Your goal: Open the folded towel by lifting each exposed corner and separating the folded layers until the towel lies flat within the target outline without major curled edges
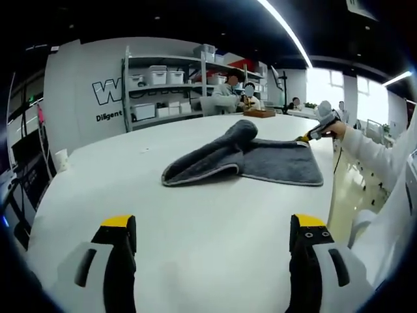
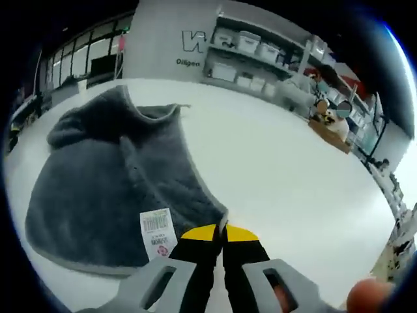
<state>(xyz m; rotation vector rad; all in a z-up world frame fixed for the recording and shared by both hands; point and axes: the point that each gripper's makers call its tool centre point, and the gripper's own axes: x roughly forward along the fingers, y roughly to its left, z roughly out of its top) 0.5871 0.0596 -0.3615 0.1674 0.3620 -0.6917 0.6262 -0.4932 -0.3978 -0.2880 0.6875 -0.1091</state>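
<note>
Grey towel [image 1: 244, 160] mid-table [image 1: 195, 248], one part still folded over itself; right gripper [image 2: 221, 229] pinching the corner beside the white label [image 2: 156, 233], left gripper [image 1: 212, 228] spread wide, well short of towel; likely next: lifting, peeling layers apart.

Lab workspace: storage-bin shelves [image 1: 166, 81]

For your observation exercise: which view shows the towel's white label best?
The right gripper view: the white label lies close on the grey towel, beside the shut right tongs. The left gripper view shows the towel far off, label indiscernible.
</note>
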